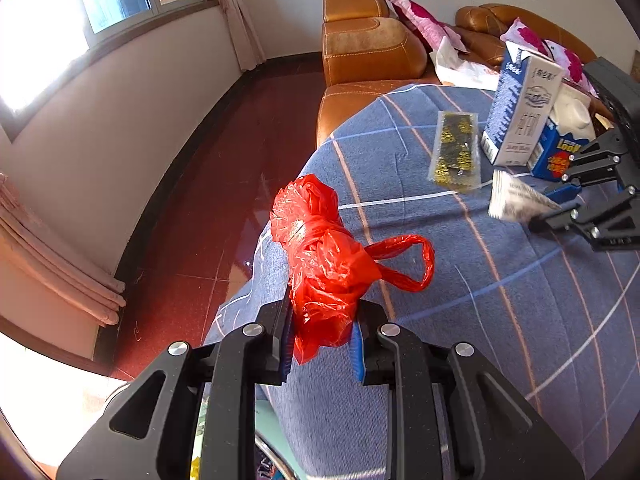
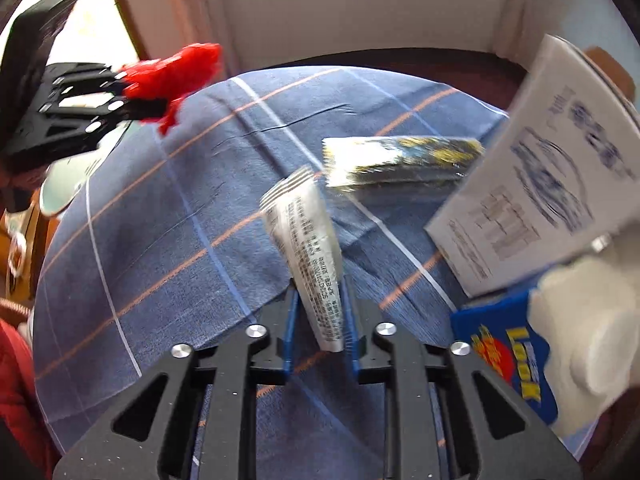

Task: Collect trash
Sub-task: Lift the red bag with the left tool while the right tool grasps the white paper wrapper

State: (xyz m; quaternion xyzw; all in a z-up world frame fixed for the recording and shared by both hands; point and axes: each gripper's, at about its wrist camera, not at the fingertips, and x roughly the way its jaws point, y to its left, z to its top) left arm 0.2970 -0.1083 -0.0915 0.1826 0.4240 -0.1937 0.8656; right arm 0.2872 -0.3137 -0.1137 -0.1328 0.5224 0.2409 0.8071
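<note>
My left gripper (image 1: 322, 340) is shut on a crumpled red plastic bag (image 1: 324, 264) and holds it over the near left edge of the round table (image 1: 480, 320) with its blue checked cloth. My right gripper (image 2: 320, 320) is shut on a silver printed wrapper (image 2: 308, 248) and holds it above the cloth; it also shows in the left wrist view (image 1: 554, 208). A black-and-yellow snack packet (image 1: 456, 152) lies flat on the cloth. A white-and-blue carton (image 1: 520, 112) stands at the far right beside a blue box (image 1: 556, 156) stuffed with white tissue.
An orange leather sofa (image 1: 360, 52) with pink-flowered pillows stands behind the table. Dark red tiled floor (image 1: 208, 184) lies to the left, under a window and curtains. In the right wrist view the left gripper (image 2: 132, 100) is at the table's far left.
</note>
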